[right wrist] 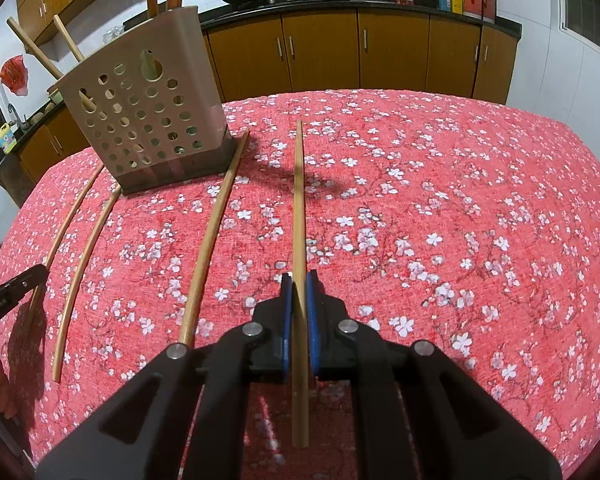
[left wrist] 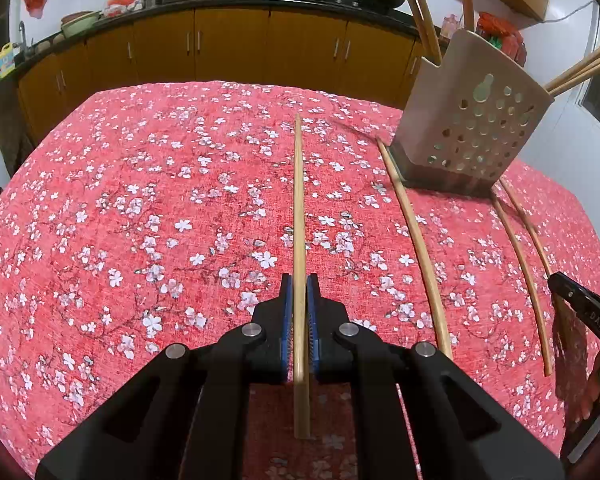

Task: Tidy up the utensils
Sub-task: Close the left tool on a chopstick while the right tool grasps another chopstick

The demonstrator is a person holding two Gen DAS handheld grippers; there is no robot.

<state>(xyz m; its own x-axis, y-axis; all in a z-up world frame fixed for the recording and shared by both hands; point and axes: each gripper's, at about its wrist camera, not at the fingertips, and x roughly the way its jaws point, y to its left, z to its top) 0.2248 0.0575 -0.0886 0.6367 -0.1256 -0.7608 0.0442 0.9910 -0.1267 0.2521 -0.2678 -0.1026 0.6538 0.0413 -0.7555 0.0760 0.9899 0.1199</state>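
A chopstick point(left wrist: 299, 216) is clamped between the left gripper's point(left wrist: 299, 280) blue fingers point(left wrist: 286, 312); another chopstick point(right wrist: 299, 216) is clamped by the right gripper point(right wrist: 299, 278). Three loose chopsticks point(right wrist: 214, 236) are laid on the desk point(right wrist: 460, 200) beside the perforated holder point(right wrist: 140, 112).

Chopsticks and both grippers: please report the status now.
Left gripper shut on a chopstick. Right gripper shut on a chopstick. Perforated holder upright, several sticks inside; three loose chopsticks on the tablecloth. Nothing blocks the holder.
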